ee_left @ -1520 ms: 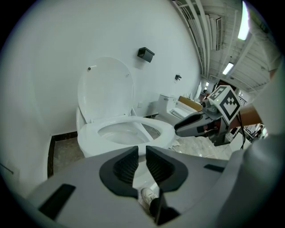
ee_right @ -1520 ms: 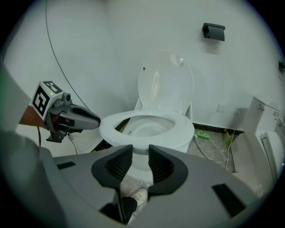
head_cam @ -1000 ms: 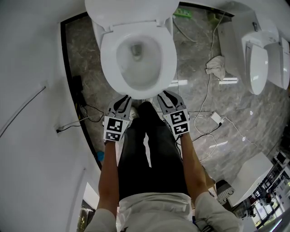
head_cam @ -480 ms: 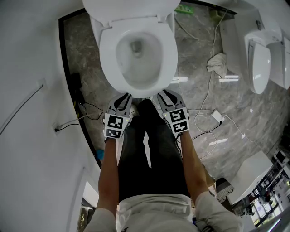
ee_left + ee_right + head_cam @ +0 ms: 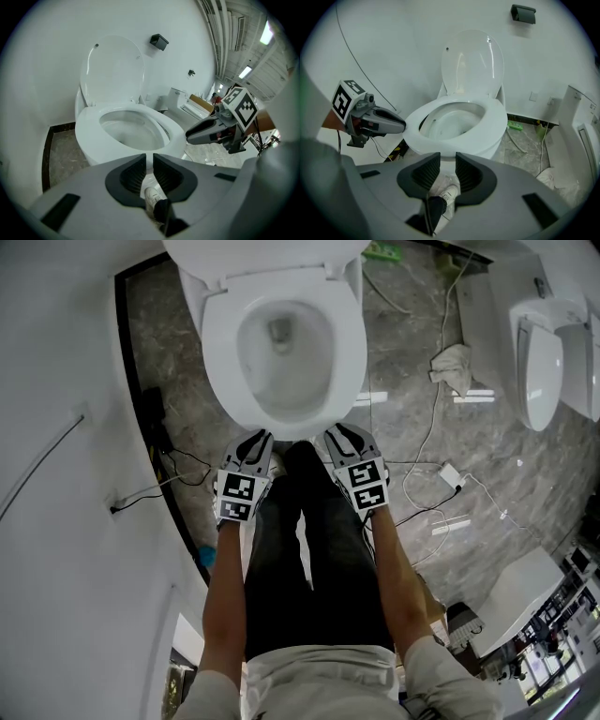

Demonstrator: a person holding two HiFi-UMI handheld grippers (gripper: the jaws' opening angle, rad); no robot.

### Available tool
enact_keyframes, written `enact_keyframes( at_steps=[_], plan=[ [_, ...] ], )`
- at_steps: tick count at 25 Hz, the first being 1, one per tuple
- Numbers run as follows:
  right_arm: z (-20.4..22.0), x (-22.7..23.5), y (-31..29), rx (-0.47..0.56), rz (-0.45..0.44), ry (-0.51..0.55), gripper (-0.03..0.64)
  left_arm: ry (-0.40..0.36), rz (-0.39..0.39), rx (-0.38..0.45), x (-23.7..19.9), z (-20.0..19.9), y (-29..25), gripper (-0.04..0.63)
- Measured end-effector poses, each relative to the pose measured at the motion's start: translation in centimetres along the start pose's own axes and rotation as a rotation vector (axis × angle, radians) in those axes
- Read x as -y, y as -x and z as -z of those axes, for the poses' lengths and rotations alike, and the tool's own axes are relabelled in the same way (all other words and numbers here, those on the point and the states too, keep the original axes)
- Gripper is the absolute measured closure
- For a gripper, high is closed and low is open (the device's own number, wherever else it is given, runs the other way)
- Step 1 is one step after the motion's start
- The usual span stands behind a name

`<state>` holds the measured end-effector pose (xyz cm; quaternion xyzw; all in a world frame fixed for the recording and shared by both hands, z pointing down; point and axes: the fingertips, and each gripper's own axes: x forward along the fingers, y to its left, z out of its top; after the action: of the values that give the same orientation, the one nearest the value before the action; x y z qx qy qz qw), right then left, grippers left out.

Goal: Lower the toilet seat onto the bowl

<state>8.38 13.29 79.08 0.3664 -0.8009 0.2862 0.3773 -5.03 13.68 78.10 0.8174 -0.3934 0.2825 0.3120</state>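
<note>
Presently, mid-frame, both empty, the narrowly gapped left gripper (image 5: 257, 438) and wider, just-closing right gripper (image 5: 338, 434) are risking bumping the lowered seat (image 5: 349, 343).

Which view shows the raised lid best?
Right gripper view: the lid stands upright, whole and nearly face-on. The left gripper view also shows it whole, but angled; the head view catches it only foreshortened, cut by the frame's top edge.

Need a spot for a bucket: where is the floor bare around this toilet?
Bare: grey marble floor strip between white toilet bowl and black skirting. Crowded right of it: white cables, crumpled white cloth, white plug block.
</note>
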Motion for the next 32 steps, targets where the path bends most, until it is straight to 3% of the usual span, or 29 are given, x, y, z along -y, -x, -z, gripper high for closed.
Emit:
enact_keyframes(
  at_steps=[26,32],
  plan=[
    [3.2,0.8,-3.8,-0.083,0.018,-0.017,0.518,0.04,0.005,-0.053,-1.3,4.5,-3.8,0.532],
    [3.3,0.7,-3.9,-0.109,0.031,-0.009,0.526,0.051,-0.013,-0.056,-2.0,3.4,-3.8,0.532]
  ],
)
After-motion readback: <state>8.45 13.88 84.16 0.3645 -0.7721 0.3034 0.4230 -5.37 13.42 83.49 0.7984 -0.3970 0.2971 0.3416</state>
